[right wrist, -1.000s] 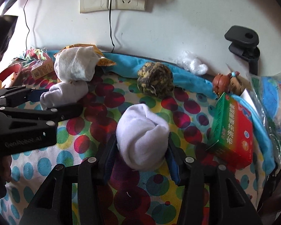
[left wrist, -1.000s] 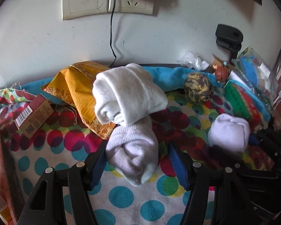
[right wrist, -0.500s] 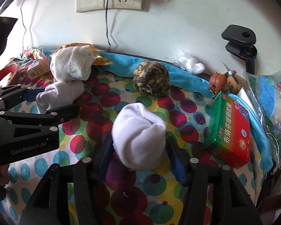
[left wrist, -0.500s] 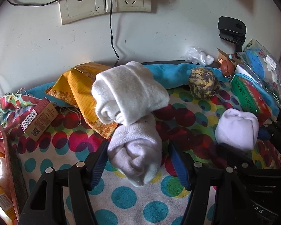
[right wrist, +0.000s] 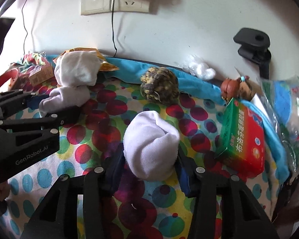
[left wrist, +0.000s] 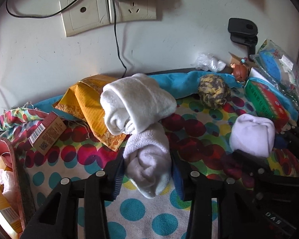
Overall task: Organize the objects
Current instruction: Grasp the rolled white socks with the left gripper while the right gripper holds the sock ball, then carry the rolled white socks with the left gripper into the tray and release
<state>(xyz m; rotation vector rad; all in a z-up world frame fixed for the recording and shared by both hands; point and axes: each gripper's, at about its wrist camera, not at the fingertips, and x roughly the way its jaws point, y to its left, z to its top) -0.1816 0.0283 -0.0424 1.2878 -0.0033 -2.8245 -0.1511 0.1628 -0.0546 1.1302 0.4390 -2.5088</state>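
Note:
My left gripper (left wrist: 147, 170) is shut on a pale rolled sock (left wrist: 148, 159) that lies on the polka-dot cloth (left wrist: 141, 215) and touches a bigger rolled white towel (left wrist: 135, 103) behind it. My right gripper (right wrist: 149, 167) is shut on a white sock ball (right wrist: 150, 143) near the cloth's middle; this ball also shows in the left wrist view (left wrist: 252, 135). The left gripper (right wrist: 55, 107) and its sock (right wrist: 64, 97) show at the left of the right wrist view. A yellow-brown sock ball (right wrist: 159, 86) lies behind, by the blue cloth edge.
A green-red box (right wrist: 242, 141) lies close on the right, with plastic bags (right wrist: 285, 107) beyond. An orange packet (left wrist: 89, 103), a small brown carton (left wrist: 46, 134) and a red basket (left wrist: 4, 171) are on the left. A wall with sockets (left wrist: 107, 12) and a cable stands behind.
Both grippers have closed in a little on their socks. Both cameras have tilted so the wall sockets show lower. The socks have stayed on the cloth.

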